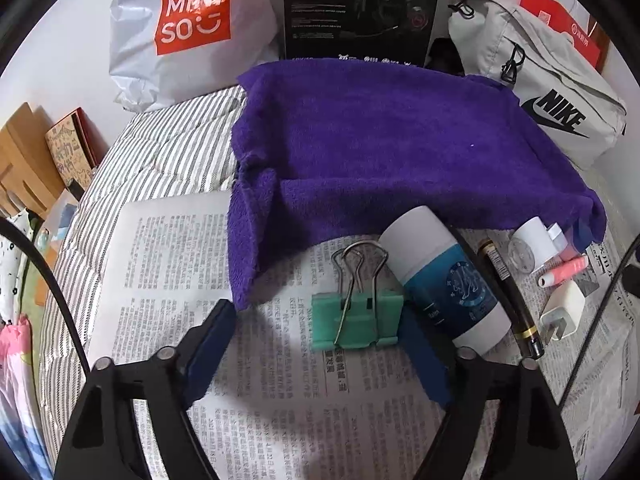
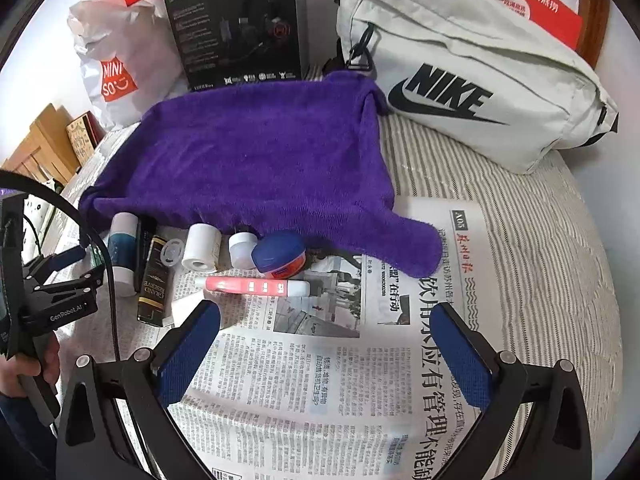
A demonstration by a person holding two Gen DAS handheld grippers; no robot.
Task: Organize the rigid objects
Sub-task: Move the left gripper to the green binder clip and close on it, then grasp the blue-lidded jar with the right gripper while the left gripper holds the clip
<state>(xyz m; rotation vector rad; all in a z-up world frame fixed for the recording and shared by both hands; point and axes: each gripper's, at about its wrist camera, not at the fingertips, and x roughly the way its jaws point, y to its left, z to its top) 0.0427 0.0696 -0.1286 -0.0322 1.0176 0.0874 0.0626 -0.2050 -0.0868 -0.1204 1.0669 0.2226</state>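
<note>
My left gripper (image 1: 316, 320) is open, its blue pads on either side of a green binder clip (image 1: 357, 316) lying on newspaper. Right of the clip lie a white and blue tube (image 1: 444, 280), a black pen (image 1: 510, 300), a white charger (image 1: 560, 314) and a pink tube (image 1: 564, 270). My right gripper (image 2: 326, 320) is open and empty above the newspaper. Ahead of it lie the pink tube (image 2: 256, 286), a blue-lidded jar (image 2: 280, 256), a white roll (image 2: 202, 252), a small white cap (image 2: 242, 248) and a black box (image 2: 154, 280). A purple towel (image 2: 260, 160) lies behind the row.
A grey Nike bag (image 2: 472, 76) sits at the back right, a black headset box (image 2: 236, 24) and a white Miniso bag (image 1: 188, 36) at the back. The newspaper (image 2: 320, 380) covers a striped bedspread (image 2: 540, 240). The left gripper shows in the right wrist view (image 2: 80, 264).
</note>
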